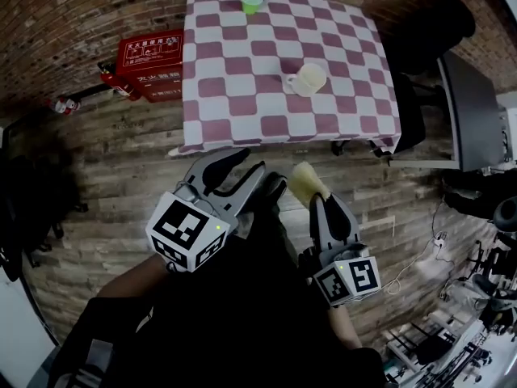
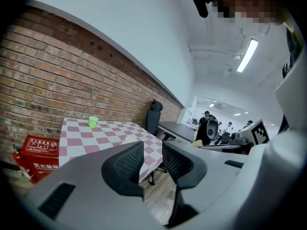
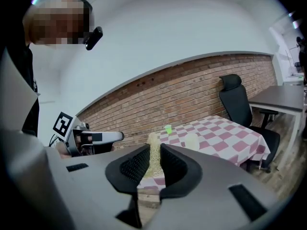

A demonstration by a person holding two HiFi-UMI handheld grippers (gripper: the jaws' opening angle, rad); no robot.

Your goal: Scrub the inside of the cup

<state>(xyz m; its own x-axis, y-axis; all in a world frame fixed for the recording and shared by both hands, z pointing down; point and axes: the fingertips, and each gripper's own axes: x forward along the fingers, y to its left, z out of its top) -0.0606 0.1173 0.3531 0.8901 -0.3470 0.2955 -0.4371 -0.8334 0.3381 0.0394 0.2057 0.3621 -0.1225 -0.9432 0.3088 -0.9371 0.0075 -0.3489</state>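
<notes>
A cream mug (image 1: 308,79) stands on the pink-and-white checked table (image 1: 242,95), well ahead of both grippers; it also shows as a pale mug (image 3: 191,141) in the right gripper view. My right gripper (image 1: 325,206) is held low in front of the table, shut on a yellowish sponge (image 1: 305,183) that sticks up past its jaws, the same sponge (image 3: 154,153) being pinched there. My left gripper (image 1: 247,166) hovers beside it, open, with nothing between its jaws (image 2: 152,163). Neither gripper touches the mug.
A small green cup (image 1: 252,2) sits at the table's far edge by the brick wall. A red fire-equipment box (image 1: 149,61) lies on the floor left of the table. A black office chair (image 1: 428,24) and a dark desk (image 1: 477,115) stand to the right.
</notes>
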